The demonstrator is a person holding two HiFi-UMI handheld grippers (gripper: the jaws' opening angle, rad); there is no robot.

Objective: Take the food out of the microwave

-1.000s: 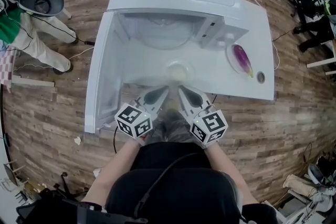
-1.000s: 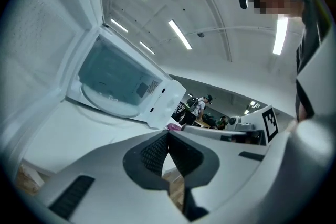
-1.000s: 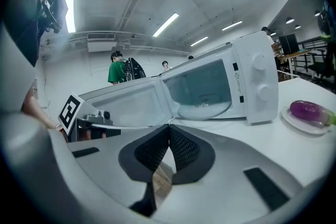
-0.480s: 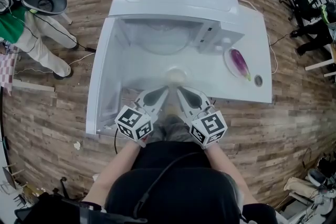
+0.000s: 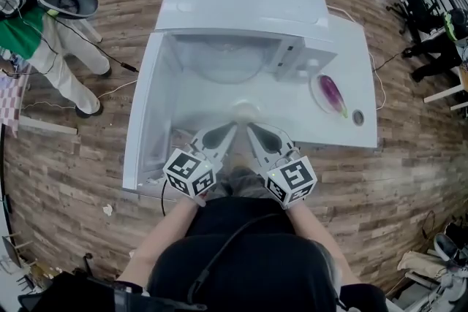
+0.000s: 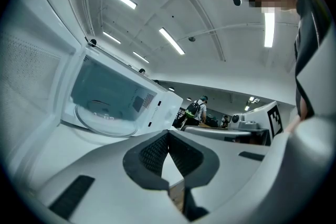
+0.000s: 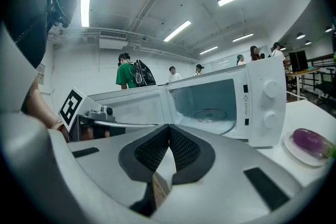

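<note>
The food, a purple eggplant (image 5: 333,92), lies on a white plate (image 5: 319,88) at the right of the frame in the head view, on the white worktop (image 5: 351,47) just beside the microwave (image 5: 241,0) and outside it. In the right gripper view the same eggplant (image 7: 310,140) sits on its plate (image 7: 299,157) at the lower right, below the two control knobs. The microwave's door (image 5: 146,109) stands swung open toward the left, and the cavity holds a glass turntable (image 5: 230,63). In front of the opening, at the centre of the frame, a small pale round dish (image 5: 245,111) rests on the worktop; what is in it cannot be made out. Just below it the left hand-held gripper (image 5: 227,129) and the right hand-held gripper (image 5: 254,129) hang side by side, each with its jaws pressed together and nothing between them. A small dark round thing (image 5: 357,116) lies near the worktop's lower right corner. At the upper left a person (image 5: 44,47) stands on the wooden floor (image 5: 73,157)
</note>
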